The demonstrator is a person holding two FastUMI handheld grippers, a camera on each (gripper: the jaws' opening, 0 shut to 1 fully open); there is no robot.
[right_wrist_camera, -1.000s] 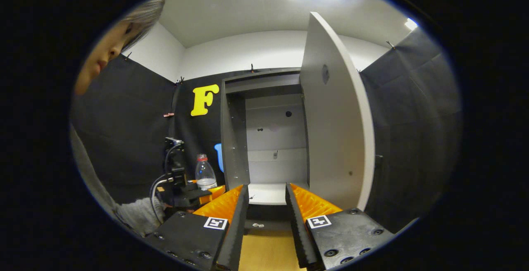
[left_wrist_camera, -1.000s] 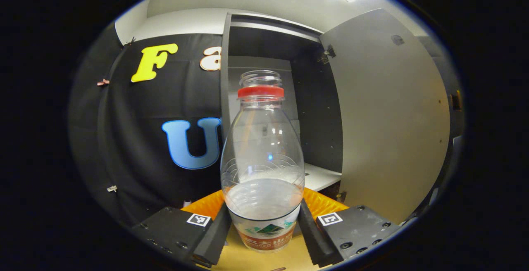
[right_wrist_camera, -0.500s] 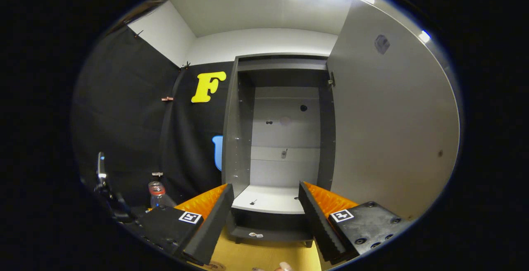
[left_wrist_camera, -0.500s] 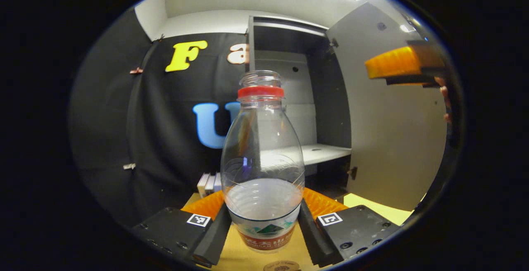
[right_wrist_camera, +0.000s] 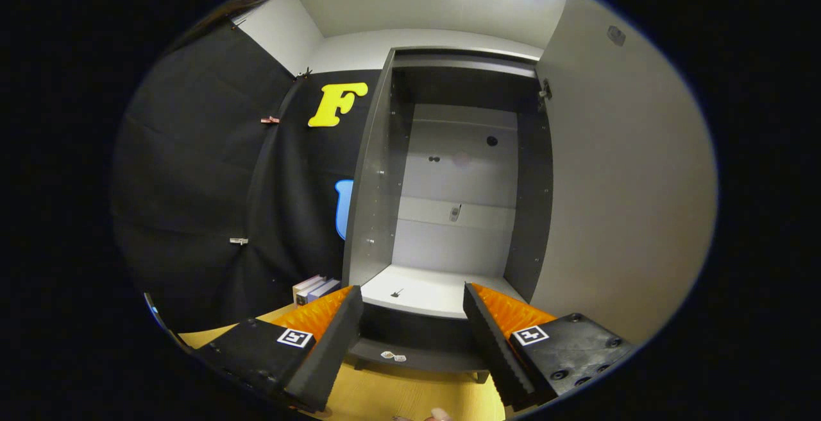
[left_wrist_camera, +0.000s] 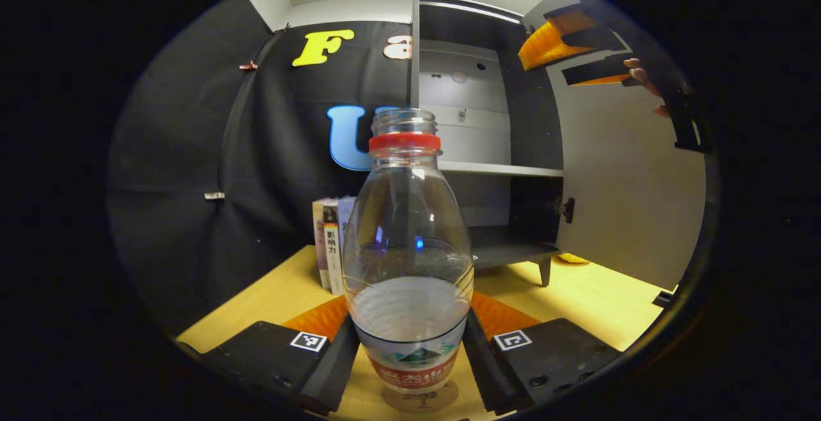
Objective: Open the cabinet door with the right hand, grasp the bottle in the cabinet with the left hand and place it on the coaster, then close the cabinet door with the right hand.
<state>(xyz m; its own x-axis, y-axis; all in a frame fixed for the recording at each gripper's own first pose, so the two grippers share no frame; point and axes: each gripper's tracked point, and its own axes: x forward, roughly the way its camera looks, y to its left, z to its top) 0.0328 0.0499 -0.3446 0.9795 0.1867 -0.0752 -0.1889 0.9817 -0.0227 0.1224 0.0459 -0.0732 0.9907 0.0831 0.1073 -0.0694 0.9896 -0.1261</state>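
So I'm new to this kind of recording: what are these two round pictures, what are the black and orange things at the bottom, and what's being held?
A person holds a two-finger gripper in each hand, each carrying a fisheye camera that looks along its own fingers. In the left gripper view, the left gripper is shut on a clear bottle with a red neck ring, just above a round coaster on the wooden table. Books stand beside the open cabinet. The right gripper shows farther off, near the cabinet door. In the right gripper view, the right gripper is open and empty, facing the cabinet's shelf.
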